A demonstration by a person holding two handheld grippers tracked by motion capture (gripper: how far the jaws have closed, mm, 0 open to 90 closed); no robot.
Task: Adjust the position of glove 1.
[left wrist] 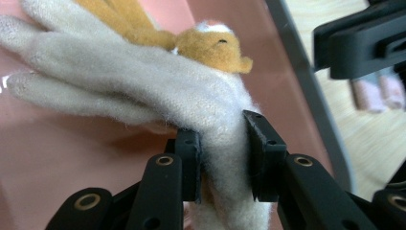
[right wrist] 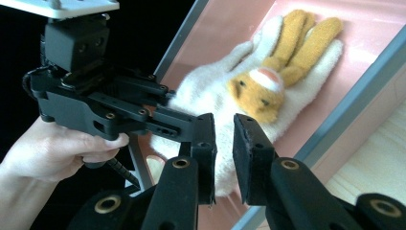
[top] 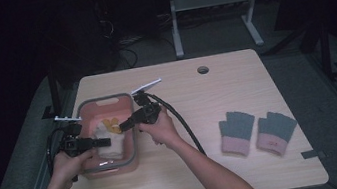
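A white knit glove [top: 110, 139] with an orange animal figure [left wrist: 210, 45] on it lies in a pink basket [top: 101, 100] with a grey rim at the table's left. My left gripper [left wrist: 222, 139] is inside the basket, shut on the glove's [left wrist: 158, 81] cuff end. My right gripper [right wrist: 223, 139] hovers at the basket's right rim [right wrist: 354, 100], pointing down at the glove [right wrist: 210, 96]. Its jaws stand a narrow gap apart with nothing between them. In the high view the left gripper [top: 108, 142] and the right gripper [top: 122, 128] are close together over the glove.
A pair of grey fingerless gloves with pink cuffs [top: 237, 132] [top: 274, 132] lies flat on the table's right side. A cable hole [top: 202, 69] sits near the far edge, and a black strip [top: 313, 155] at the front right corner. Cables trail from both grippers.
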